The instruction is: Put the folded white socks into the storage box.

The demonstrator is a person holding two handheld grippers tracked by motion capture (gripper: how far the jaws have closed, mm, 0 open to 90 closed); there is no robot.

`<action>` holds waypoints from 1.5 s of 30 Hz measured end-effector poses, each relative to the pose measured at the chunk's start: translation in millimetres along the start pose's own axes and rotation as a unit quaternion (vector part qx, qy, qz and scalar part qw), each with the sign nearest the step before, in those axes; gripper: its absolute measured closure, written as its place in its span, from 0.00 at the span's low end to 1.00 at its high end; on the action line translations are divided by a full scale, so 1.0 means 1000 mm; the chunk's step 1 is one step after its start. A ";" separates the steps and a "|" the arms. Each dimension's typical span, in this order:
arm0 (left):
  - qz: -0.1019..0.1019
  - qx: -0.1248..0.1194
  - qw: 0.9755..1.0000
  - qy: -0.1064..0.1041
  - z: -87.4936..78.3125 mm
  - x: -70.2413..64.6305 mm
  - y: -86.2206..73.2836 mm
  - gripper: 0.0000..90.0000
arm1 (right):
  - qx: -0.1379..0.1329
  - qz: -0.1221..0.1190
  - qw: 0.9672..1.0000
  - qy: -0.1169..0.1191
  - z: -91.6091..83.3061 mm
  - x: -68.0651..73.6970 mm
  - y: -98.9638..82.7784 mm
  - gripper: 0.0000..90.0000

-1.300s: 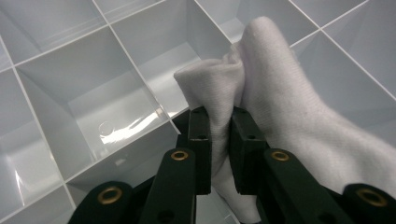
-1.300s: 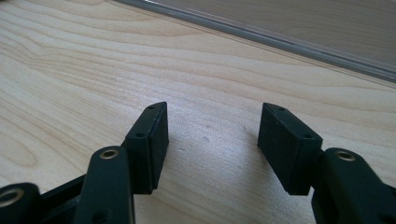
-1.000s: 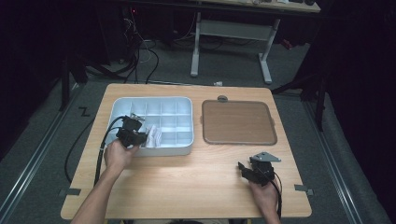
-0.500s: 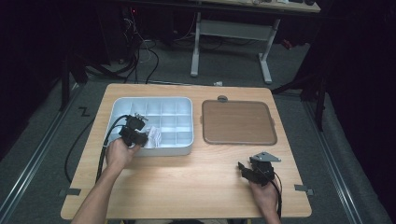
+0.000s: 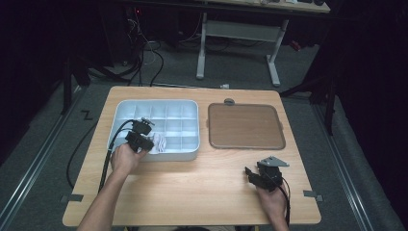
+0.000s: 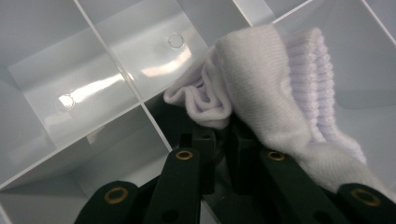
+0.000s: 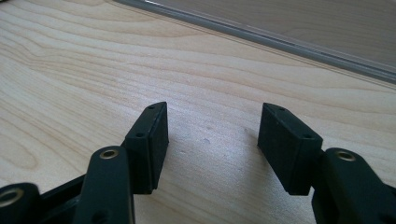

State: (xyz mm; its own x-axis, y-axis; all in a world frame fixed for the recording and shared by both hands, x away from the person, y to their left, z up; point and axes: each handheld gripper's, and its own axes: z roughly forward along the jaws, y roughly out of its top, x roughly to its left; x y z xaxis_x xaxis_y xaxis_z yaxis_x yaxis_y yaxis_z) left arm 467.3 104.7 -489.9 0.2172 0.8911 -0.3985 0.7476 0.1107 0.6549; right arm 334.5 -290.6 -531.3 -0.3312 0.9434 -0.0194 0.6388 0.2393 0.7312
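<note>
Since the earlier frames: left hand-held gripper (image 5: 146, 143) shifted only slightly at the tray's near-left corner; right hand-held gripper (image 5: 250, 173) unmoved; white sock (image 5: 158, 143) in the same compartment.

Right hand-held gripper: near right of the counter (image 5: 202, 192), held in the person's right hand (image 5: 272, 199). Jaws stand wide apart with bare wood between them, seen in the right gripper view (image 7: 212, 140). Grey three-cornered plate on top.

Left hand-held gripper: held in the left hand (image 5: 125, 158), reaching over the near wall of the tray. Jaws drawn close together; in the left gripper view (image 6: 222, 163) the sock (image 6: 275, 88) lies bunched at and over the tips, though whether the pads actually pinch the fabric cannot be told. Black cable trails off the left edge of the counter.

White sock: ribbed knit, crumpled, in the near row of the tray, second compartment from the left, draped partly across a divider.

Compartment tray (image 5: 185, 107): pale grey plastic, gridded into small cells, on the left half of the counter.

Brown mat (image 5: 245, 126): rounded corners, grey rim, just right of the tray, apart from it.

Beyond the counter: floor (image 5: 308, 72), cables, a white table frame (image 5: 238, 33).
</note>
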 end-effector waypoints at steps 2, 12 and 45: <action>-0.003 -0.006 1.000 -0.002 -0.002 0.000 0.000 0.91 | 0.000 0.000 1.000 0.000 0.000 0.000 0.000 0.48; -0.008 -0.033 0.999 -0.013 -0.011 0.001 0.001 0.87 | 0.000 0.000 1.000 0.000 0.000 0.000 0.000 0.48; 0.020 -0.017 1.000 0.002 -0.004 -0.001 -0.003 0.94 | 0.000 0.000 1.000 0.000 0.000 0.000 0.000 0.48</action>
State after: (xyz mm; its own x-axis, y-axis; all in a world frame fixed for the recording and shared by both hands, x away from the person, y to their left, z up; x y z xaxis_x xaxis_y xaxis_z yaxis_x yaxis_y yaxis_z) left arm 462.4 105.3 -489.4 0.2432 0.8968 -0.3695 0.7170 0.0903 0.6912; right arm 334.5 -290.7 -531.3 -0.3314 0.9433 -0.0191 0.6389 0.2393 0.7312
